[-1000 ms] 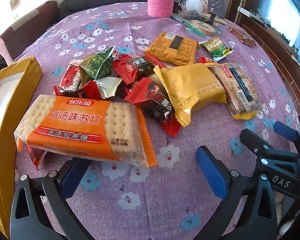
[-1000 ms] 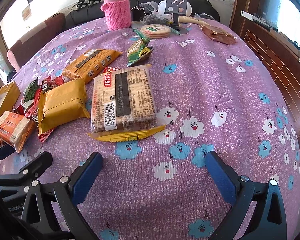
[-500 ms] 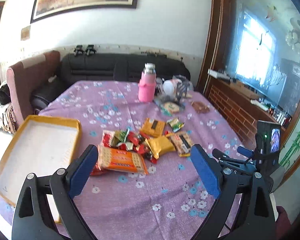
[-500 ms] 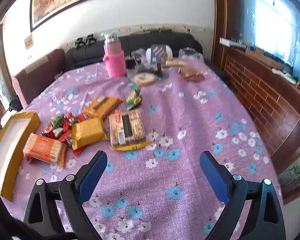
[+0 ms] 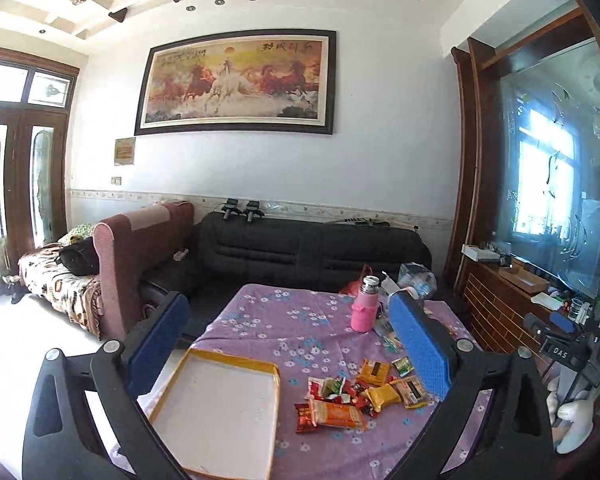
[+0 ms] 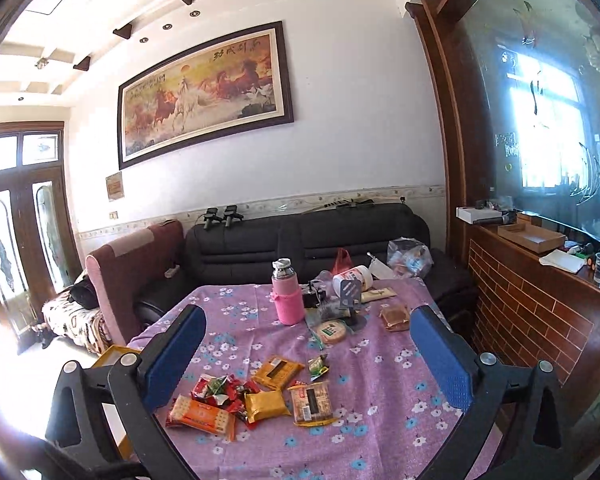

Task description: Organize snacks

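Observation:
Several snack packs lie in a loose heap on the purple flowered tablecloth (image 6: 380, 392): an orange cracker pack (image 5: 336, 414) (image 6: 202, 416), a yellow pack (image 6: 266, 402), a clear cracker pack (image 6: 310, 398), an orange-brown pack (image 6: 278, 370) and small red and green sweets (image 6: 220, 388). A yellow-rimmed white tray (image 5: 236, 358) lies to their left. My left gripper (image 5: 288, 300) and right gripper (image 6: 308, 312) hang high above the table's near side, well clear of the snacks. On both, the jaws are opening and nothing is between them.
At the table's far end stand a pink flask (image 6: 288, 298), a phone stand (image 6: 350, 294), a round biscuit pack (image 6: 332, 330) and bags. A black sofa (image 6: 312, 236) lies behind, a maroon armchair (image 5: 140, 256) to the left, and a brick-faced cabinet (image 6: 532, 312) to the right.
Both grippers have risen from just above the snacks and tipped up towards level, so the room now fills the views. The snacks and the tray have not moved.

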